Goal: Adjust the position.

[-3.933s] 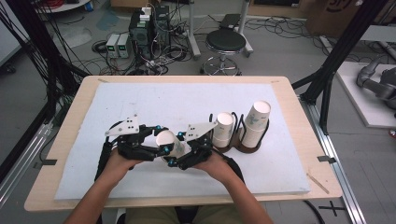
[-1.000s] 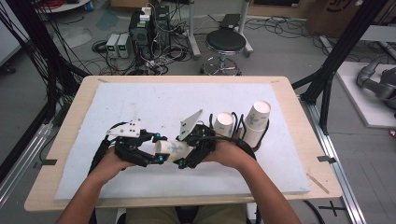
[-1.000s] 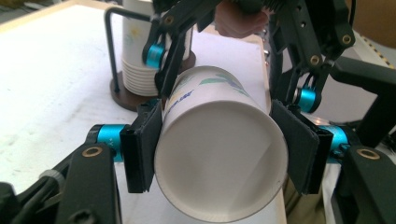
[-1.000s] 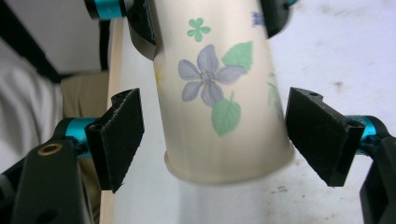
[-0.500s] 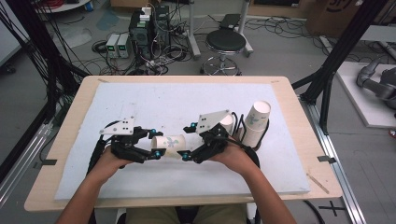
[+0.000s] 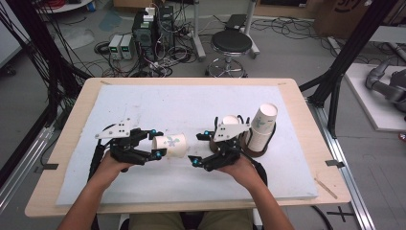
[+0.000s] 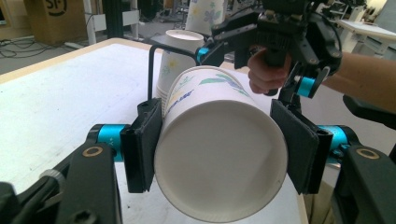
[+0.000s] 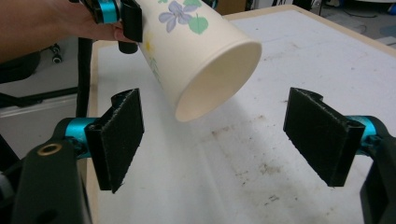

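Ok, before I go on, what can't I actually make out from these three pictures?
- How many cups sit in the nested stack: high view, the right claw and its plate cover it.
- The holder's base: high view, largely behind the right claw and the tall cup.
- Inside of the held cup: right gripper view, shadowed, bottom unseen.
- Whether the left claw dents the cup: pads cover the contact.

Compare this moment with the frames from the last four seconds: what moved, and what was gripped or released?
The two tools, which met over a paper cup at mid-table, have drawn apart. The left tool keeps the cup clamped sideways near its base and has shifted left. The right tool has let go, its jaws now wide open, and pulled back right toward the holder. The cup stacks in the holder stayed put.
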Tool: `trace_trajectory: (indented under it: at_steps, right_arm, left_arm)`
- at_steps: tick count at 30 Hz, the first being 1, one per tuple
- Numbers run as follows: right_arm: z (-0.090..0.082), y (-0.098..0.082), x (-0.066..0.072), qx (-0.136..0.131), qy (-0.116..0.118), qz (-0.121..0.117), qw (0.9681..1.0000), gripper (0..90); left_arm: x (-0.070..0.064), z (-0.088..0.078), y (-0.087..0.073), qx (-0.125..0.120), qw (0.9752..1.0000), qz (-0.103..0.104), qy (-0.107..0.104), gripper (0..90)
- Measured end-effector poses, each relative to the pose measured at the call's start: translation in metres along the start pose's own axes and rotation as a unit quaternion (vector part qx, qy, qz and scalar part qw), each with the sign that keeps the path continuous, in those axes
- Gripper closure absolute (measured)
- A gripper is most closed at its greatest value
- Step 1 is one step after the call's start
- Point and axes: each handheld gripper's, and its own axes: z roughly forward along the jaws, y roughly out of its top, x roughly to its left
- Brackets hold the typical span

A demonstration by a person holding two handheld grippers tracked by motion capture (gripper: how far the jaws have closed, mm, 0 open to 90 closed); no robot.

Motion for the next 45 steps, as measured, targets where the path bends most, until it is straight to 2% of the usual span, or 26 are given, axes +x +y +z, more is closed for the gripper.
trace_trajectory:
  at_steps: [2,8,19,26,29,31,36,43,45]
  right_arm:
    - [0.001,-0.004,0.000,-0.004,0.000,0.004,1.0000,20.8]
    - [0.006,-0.014,-0.001,-0.014,0.017,0.019,0.9996,20.8]
    - [0.016,-0.016,-0.001,-0.017,0.046,0.011,0.9987,20.9]
    - [0.021,-0.014,-0.001,-0.027,0.084,0.001,0.9961,20.9]
    - [0.023,-0.014,0.000,-0.025,0.093,-0.003,0.9953,21.6]
    - [0.023,-0.014,0.001,-0.025,0.101,-0.010,0.9945,25.2]
    - [0.022,-0.013,0.001,-0.031,0.101,-0.018,0.9943,27.7]
    - [0.019,-0.014,0.001,-0.036,0.110,-0.004,0.9933,32.0]
    - [0.018,-0.013,0.000,-0.036,0.110,-0.009,0.9932,33.3]
  left_arm:
    - [-0.001,0.001,0.000,-0.003,1.0000,0.002,-0.004,36.8]
    - [-0.004,0.005,0.000,-0.007,0.9995,0.009,-0.028,36.8]
    - [-0.008,0.011,-0.001,-0.009,0.9983,0.015,-0.056,36.8]
    - [-0.010,0.012,0.000,-0.013,0.9968,0.018,-0.076,36.9]
    - [-0.010,0.013,-0.001,-0.011,0.9964,0.020,-0.082,36.9]
    - [-0.010,0.013,-0.001,-0.011,0.9962,0.020,-0.084,37.0]
    - [-0.010,0.012,0.000,-0.015,0.9959,0.023,-0.087,37.0]
    - [-0.009,0.012,-0.001,-0.015,0.9956,0.017,-0.090,36.9]
    - [-0.009,0.012,-0.001,-0.014,0.9958,0.015,-0.090,36.9]
